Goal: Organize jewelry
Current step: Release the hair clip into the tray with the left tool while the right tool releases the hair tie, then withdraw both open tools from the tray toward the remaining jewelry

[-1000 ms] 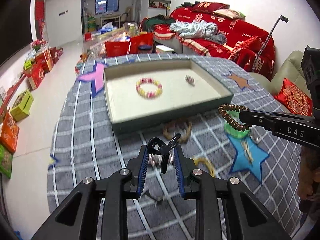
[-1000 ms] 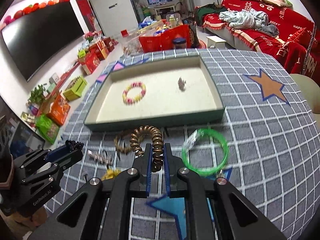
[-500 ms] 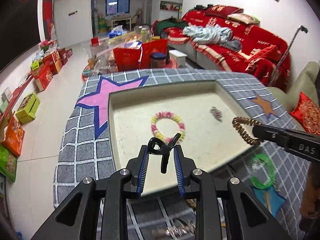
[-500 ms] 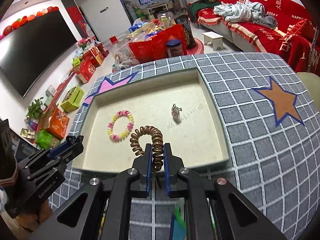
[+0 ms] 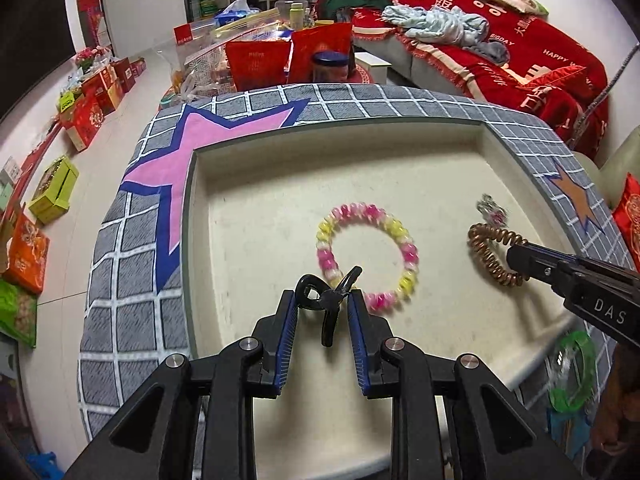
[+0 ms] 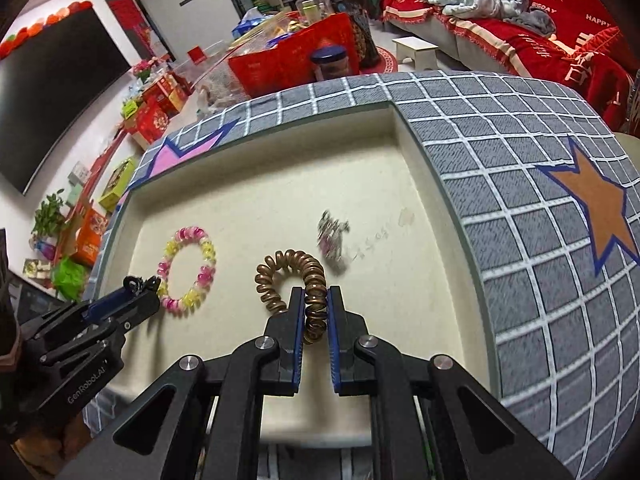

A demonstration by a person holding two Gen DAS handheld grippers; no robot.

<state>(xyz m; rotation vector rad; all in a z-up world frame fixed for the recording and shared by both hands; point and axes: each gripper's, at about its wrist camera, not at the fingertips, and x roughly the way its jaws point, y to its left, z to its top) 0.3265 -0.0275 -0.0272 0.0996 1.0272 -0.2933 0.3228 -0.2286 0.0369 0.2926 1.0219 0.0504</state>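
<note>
both grippers (image 5: 322, 306) (image 6: 314, 307) angled down over the tray (image 5: 192, 264)

The tray (image 5: 192, 264) looks like stiff card, its cream floor matt and faintly stained, with a dull grey-green rim. The cloth (image 6: 520, 216) under it is woven fabric, slightly rough, with flat printed stars. The bead bracelet (image 5: 367, 258) looks like glossy translucent plastic in pink and yellow. The coil tie (image 6: 304, 280) has a shiny bronze, metallic-looking finish. The clip (image 5: 328, 300) is smooth black plastic with a soft sheen. The bangle (image 5: 572, 372) is clear green glossy plastic. Both grippers, left (image 5: 322, 308) and right (image 6: 314, 312), are matt black with ribbed blue pads (image 5: 288, 344) and bright metal pins.
</note>
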